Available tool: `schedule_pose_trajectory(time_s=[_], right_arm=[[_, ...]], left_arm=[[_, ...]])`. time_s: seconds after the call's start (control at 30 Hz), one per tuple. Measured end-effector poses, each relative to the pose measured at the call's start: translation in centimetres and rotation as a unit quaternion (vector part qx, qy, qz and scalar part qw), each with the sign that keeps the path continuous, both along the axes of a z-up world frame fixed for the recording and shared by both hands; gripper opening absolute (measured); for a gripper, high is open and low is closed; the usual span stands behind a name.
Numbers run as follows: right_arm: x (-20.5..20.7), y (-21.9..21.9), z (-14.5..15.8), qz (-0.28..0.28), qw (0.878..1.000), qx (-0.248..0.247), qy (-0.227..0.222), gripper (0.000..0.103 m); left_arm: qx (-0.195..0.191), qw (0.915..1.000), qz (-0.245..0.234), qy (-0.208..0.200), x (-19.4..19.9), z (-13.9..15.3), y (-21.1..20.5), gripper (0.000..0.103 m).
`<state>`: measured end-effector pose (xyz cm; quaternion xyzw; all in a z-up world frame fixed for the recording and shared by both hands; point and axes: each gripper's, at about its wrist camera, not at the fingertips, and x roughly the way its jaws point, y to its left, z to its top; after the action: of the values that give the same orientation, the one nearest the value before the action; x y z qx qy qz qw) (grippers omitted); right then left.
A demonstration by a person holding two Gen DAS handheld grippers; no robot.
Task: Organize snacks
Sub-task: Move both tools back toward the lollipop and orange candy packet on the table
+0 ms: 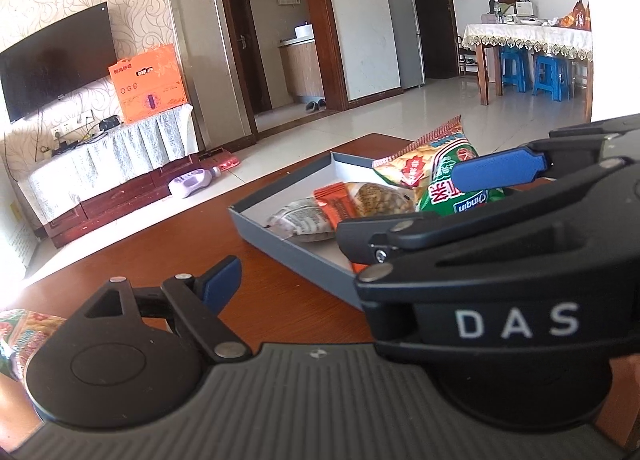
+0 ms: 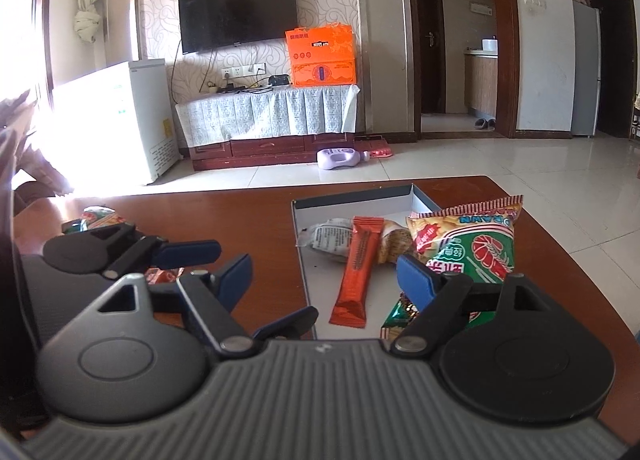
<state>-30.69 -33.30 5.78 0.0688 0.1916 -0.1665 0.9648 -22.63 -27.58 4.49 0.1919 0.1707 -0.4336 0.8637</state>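
Both claws gape wide, empty. The right claw hovers over the tray; the left claw is beside the tray, over the table.

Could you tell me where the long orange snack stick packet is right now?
The long orange snack stick packet lies inside the shallow grey cardboard tray, between the crinkly silver pouch and the green shrimp-cracker bag.

I see a glossy reddish wood table under a matt grey cardboard tray. At one o'clock, my shrimp-cracker bag looks shiny plastic; the orange stick sachet is matt foil.
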Motion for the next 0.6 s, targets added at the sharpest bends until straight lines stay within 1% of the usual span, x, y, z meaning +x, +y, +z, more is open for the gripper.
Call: schedule_pose_trajectory(time_s=[0.2,0.27,0.33,0.43,0.6], right_arm=[[0.7,1.6,0.4,0.007,1.0,-0.001,0.0,0.081],[0.9,2.1,0.6,0.011,1.0,-0.002,-0.006,0.081],[1.0,2.6,0.8,0.012,1.0,-0.001,-0.013,0.081],[1.3,2.9,0.9,0.011,1.0,0.005,-0.016,0.081],[2.2,3.3,0.7,0.013,1.0,0.023,-0.013,0.081]], left_arm=[[-0.002,0.9998,0.022,0.001,0.8,0.6,2.5,0.088],[-0.001,0.9992,0.039,0.005,1.5,0.7,3.5,0.088],[-0.001,0.9978,0.064,0.017,2.6,0.5,4.6,0.088],[-0.011,0.9927,0.109,0.05,4.9,0.2,6.9,0.088],[-0.032,0.98,0.174,0.091,8.7,-0.5,10.9,0.088]])
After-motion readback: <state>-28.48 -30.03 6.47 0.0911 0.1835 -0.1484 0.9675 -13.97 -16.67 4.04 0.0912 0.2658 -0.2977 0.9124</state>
